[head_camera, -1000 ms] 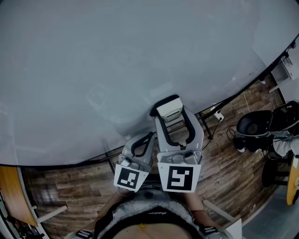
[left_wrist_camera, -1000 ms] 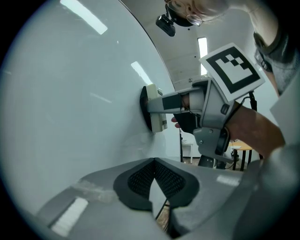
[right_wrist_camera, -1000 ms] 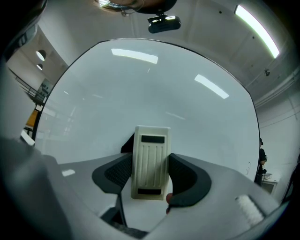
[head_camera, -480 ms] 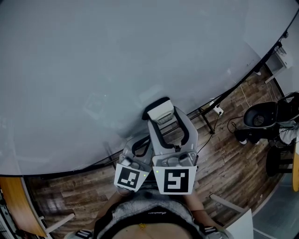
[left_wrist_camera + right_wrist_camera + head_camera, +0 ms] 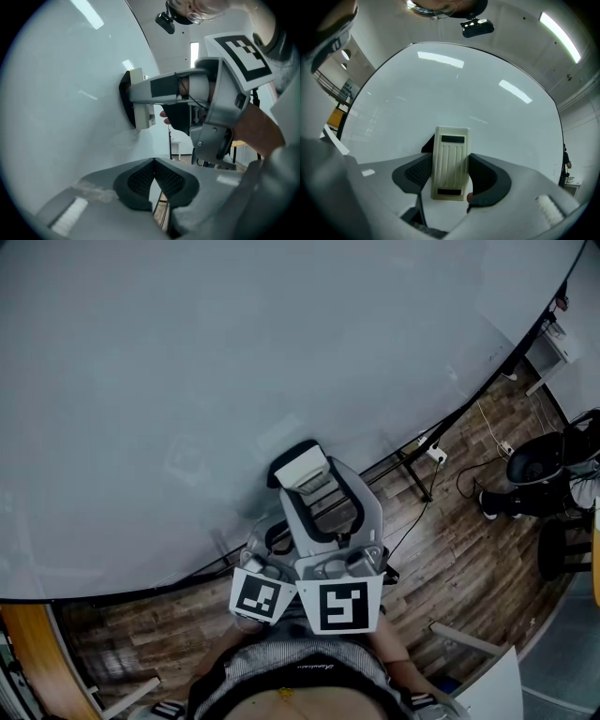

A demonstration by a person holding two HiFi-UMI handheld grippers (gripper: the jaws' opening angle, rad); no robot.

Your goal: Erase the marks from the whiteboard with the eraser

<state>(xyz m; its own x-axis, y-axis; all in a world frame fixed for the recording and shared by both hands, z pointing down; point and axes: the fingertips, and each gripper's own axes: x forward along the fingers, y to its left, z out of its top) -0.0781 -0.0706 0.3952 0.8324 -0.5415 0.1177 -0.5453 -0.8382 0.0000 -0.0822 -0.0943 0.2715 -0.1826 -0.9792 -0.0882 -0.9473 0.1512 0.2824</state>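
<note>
Wood-plank floor (image 5: 469, 531) fills the near and right part of the head view. A black stand leg (image 5: 415, 476) slants across it, with a white plug block (image 5: 437, 457) just beside it and a thin cable (image 5: 487, 427) to its right. A black chair (image 5: 532, 465) stands at far right. An orange-brown curved edge (image 5: 28, 657) shows at near left.

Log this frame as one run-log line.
right gripper: shut on eraser | eraser: against whiteboard | left gripper: shut, empty, idle below
</note>
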